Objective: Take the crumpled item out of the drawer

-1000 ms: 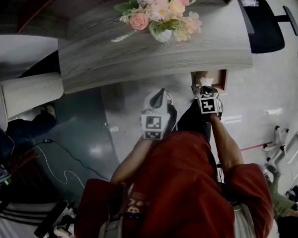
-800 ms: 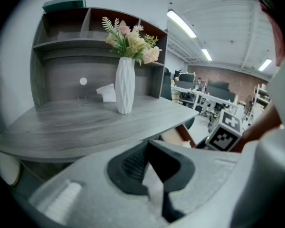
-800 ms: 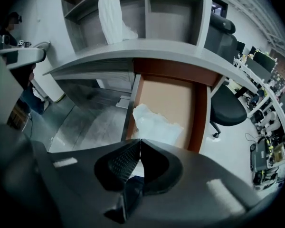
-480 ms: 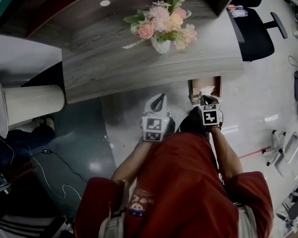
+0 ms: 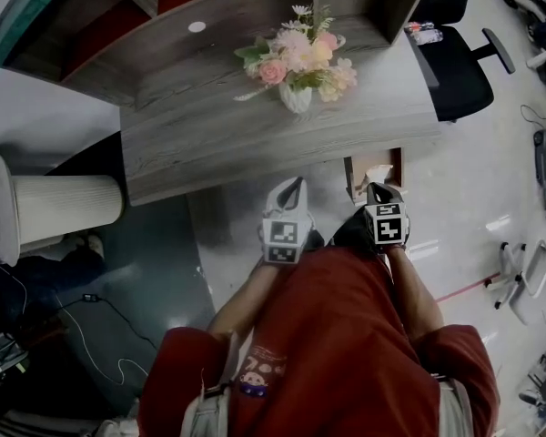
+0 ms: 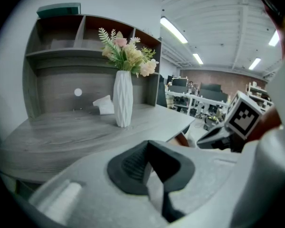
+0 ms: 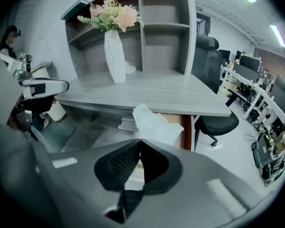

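Observation:
An open wooden drawer hangs under the grey desk's right end. A white crumpled item shows at its mouth. My right gripper points into the drawer, right at that item. In the right gripper view the jaws are closed, and the crumpled item sticks up from their tips in front of the drawer's brown wall. My left gripper hangs left of the drawer, below the desk edge. Seen from the left gripper view, it is shut with nothing between the pads.
A white vase of flowers stands on the curved grey desk, with shelves behind it. A second white crumpled scrap lies beside the vase. A black office chair stands right of the desk. A white ribbed bin and floor cables are at left.
The head view has drifted, so the desk now sits lower and more central. Both grippers keep about the same places, the right one still at the drawer mouth with the white item.

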